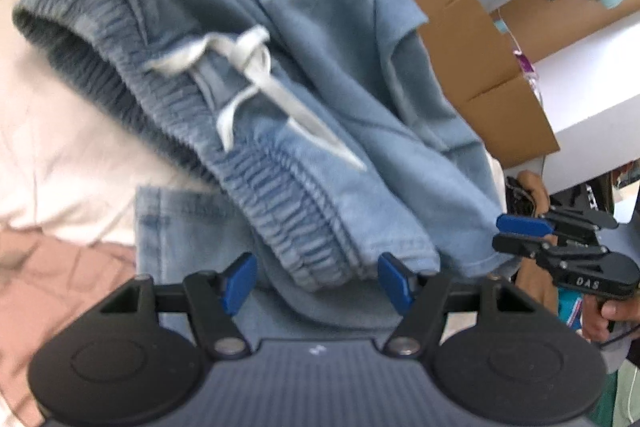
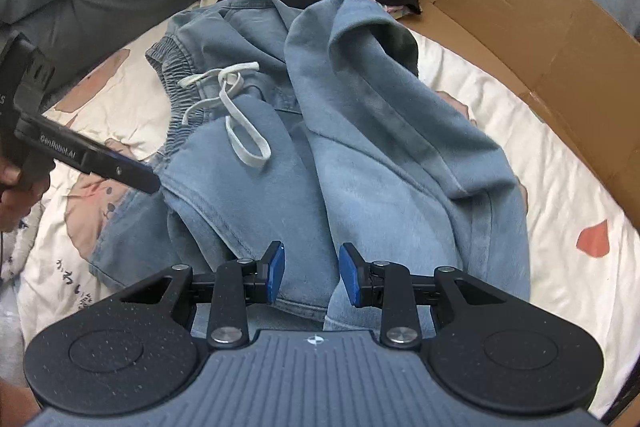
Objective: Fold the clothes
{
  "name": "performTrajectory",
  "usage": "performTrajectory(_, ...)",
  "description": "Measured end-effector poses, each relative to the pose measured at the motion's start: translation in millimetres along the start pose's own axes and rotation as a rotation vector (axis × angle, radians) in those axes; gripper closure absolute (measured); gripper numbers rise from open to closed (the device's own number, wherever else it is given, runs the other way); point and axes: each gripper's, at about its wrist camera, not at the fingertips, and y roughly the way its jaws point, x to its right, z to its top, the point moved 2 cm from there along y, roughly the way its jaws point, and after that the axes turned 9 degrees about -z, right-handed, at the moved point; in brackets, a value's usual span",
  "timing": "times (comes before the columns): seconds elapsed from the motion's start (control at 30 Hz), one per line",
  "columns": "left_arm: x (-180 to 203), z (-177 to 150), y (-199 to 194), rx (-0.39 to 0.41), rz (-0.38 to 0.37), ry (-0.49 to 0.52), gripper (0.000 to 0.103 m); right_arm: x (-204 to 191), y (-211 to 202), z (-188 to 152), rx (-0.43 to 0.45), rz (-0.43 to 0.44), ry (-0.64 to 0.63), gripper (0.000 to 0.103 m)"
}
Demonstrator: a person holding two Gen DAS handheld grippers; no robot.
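Denim-blue sweatpants (image 2: 320,147) lay bunched on the printed bedsheet (image 2: 520,147), waistband (image 1: 120,59) and white drawstring (image 1: 248,67) facing up. Looked like the grab/spread step, no fold made yet. L gripper (image 1: 318,281) jaws stood wide, released, waistband end just between the pads but not pinched. R gripper (image 2: 311,277) jaws half-open over the leg fabric, gripping nothing. Next: both need to pinch edges & pull flat.
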Motion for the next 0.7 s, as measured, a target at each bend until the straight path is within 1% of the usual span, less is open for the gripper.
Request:
performTrajectory(0.07,-2.1,-6.4,6.1,-0.009,0.003,0.018,0.035,-3.7,4.7,-12.1,0.016,0.011,0.004,0.066)
performTrajectory(0.17,-1.6,-15.3,15.1,-0.020,0.009,0.086,0.035,-5.7,16.8,-30.1,0.006,0.025,0.005,0.065)
performTrajectory(0.3,0.0,-20.2,24.4,-0.020,0.032,0.143,0.037,-12.3,28.7,-47.2,0.007,0.009,-0.039,0.064)
performTrajectory(0.33,1.4,-19.9,26.6,-0.015,0.039,0.156,0.037,-14.1,30.2,-49.3,0.010,0.013,-0.044,0.063)
performTrajectory(0.37,2.8,-19.3,29.0,-0.010,0.048,0.168,0.037,-16.3,31.6,-51.1,0.014,0.024,-0.048,0.058)
performTrajectory(0.4,4.2,-18.5,30.9,-0.005,0.051,0.176,0.037,-18.4,33.1,-52.4,0.017,0.031,-0.052,0.054)
performTrajectory(0.47,7.2,-16.5,33.7,0.012,0.052,0.188,0.037,-24.9,37.1,-52.7,0.017,0.036,-0.076,0.052)
performTrajectory(0.53,9.8,-15.0,33.4,0.032,0.046,0.195,0.037,-30.1,41.3,-53.9,0.020,0.035,-0.102,0.052)
performTrajectory(0.6,11.0,-13.9,30.2,0.069,0.015,0.183,0.037,-32.9,45.5,-55.1,0.025,0.025,-0.117,0.051)
performTrajectory(0.7,13.9,-12.6,23.9,0.104,-0.012,0.197,0.039,-32.7,52.1,-56.5,0.027,-0.005,-0.124,0.051)
